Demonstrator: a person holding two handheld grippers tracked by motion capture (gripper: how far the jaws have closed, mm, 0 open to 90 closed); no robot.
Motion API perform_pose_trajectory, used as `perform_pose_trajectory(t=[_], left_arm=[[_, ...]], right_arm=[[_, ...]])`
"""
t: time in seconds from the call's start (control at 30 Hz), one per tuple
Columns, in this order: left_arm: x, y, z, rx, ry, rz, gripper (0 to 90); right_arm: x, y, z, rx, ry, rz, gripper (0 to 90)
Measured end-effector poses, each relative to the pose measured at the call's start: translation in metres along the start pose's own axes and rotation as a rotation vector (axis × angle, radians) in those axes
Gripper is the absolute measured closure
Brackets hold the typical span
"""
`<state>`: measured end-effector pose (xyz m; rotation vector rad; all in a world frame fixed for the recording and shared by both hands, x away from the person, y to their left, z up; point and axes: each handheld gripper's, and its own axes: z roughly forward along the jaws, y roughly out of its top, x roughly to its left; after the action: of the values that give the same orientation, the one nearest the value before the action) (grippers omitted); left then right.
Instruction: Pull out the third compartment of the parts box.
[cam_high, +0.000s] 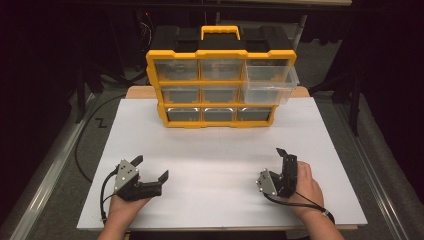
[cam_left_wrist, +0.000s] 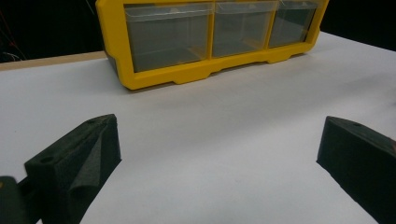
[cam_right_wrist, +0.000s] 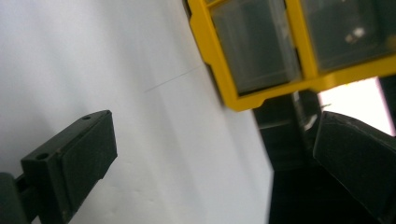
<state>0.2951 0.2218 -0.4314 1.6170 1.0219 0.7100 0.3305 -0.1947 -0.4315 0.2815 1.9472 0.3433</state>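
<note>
Left gripper (cam_high: 151, 167) and right gripper (cam_high: 281, 161), both open and empty, near the tabletop's (cam_high: 215, 150) front edge; drawer organiser (cam_high: 220, 80) at the rear edge, its top-right drawer (cam_high: 270, 82) pulled out.

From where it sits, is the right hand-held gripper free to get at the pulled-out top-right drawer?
Probably yes. The right hand-held gripper is open with nothing between its jaws, and bare white tabletop lies between it and the drawer, which juts out from the yellow organizer on that side.

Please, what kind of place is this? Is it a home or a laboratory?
Probably a laboratory or recording room, not a home. A plain white table stands among dark curtains, with cables on the floor. On it stands a yellow drawer organizer, one drawer pulled out.
</note>
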Motion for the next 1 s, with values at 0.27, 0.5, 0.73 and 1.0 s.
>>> perform_pose_trajectory(t=[0.27,0.5,0.73,1.0], left_arm=[[0.002,0.0,0.003,0.011,0.009,0.001,0.5],[0.003,0.0,0.004,0.011,0.011,-0.012,0.6],[0.006,0.0,0.007,0.026,0.011,-0.026,0.6],[0.008,0.001,0.006,0.038,0.009,-0.04,0.5]], right_arm=[[-0.011,-0.015,0.006,-0.02,0.076,0.315,0.9],[-0.023,-0.024,0.002,-0.082,0.149,0.599,1.0],[-0.036,-0.037,-0.01,-0.193,0.219,0.877,1.2],[-0.039,-0.069,-0.017,-0.233,0.25,1.066,1.2]])
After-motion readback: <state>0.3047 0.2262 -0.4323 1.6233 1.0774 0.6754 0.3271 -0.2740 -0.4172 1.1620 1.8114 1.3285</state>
